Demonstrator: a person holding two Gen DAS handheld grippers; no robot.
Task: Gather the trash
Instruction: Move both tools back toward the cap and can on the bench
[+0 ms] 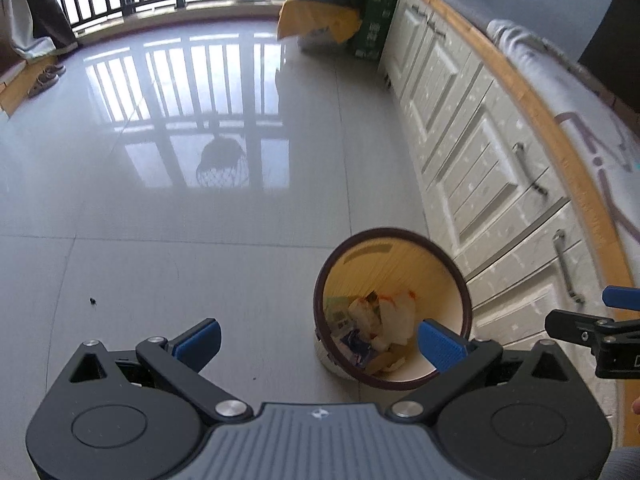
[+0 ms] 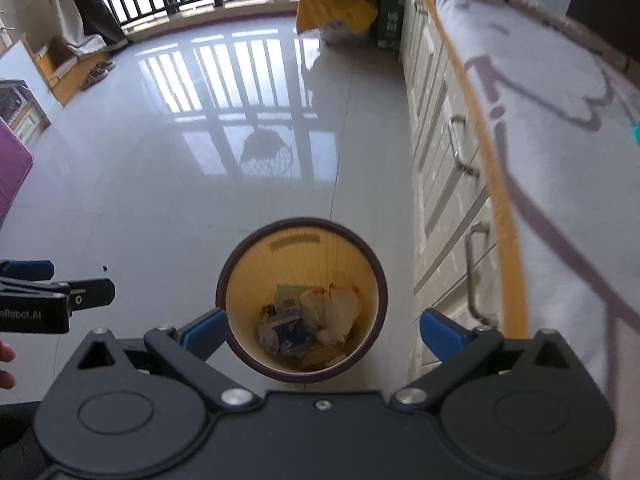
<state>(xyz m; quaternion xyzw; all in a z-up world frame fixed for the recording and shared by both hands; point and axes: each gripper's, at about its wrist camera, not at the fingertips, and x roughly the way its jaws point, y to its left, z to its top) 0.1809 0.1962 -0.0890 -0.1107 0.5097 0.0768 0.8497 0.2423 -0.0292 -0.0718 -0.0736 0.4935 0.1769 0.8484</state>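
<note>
A round waste bin (image 1: 440, 248) with a dark brown rim and cream inside stands on the tiled floor beside the white cabinets. It holds crumpled white paper and wrappers (image 1: 390, 320). My left gripper (image 1: 320, 338) is open and empty, above and left of the bin. In the right wrist view the bin (image 2: 300, 228) sits right below my right gripper (image 2: 322, 330), which is open and empty, with the trash (image 2: 320, 320) seen between its jaws. The right gripper shows at the left view's right edge (image 1: 592, 330); the left gripper shows at the right view's left edge (image 2: 56, 296).
White cabinets (image 1: 472, 152) with metal handles and a wood-edged top run along the right. A patterned cloth (image 2: 560, 120) lies on that top. A small dark speck (image 1: 93, 301) lies on the glossy floor. Boxes and a yellow bag (image 1: 320, 20) stand at the far end by a railing.
</note>
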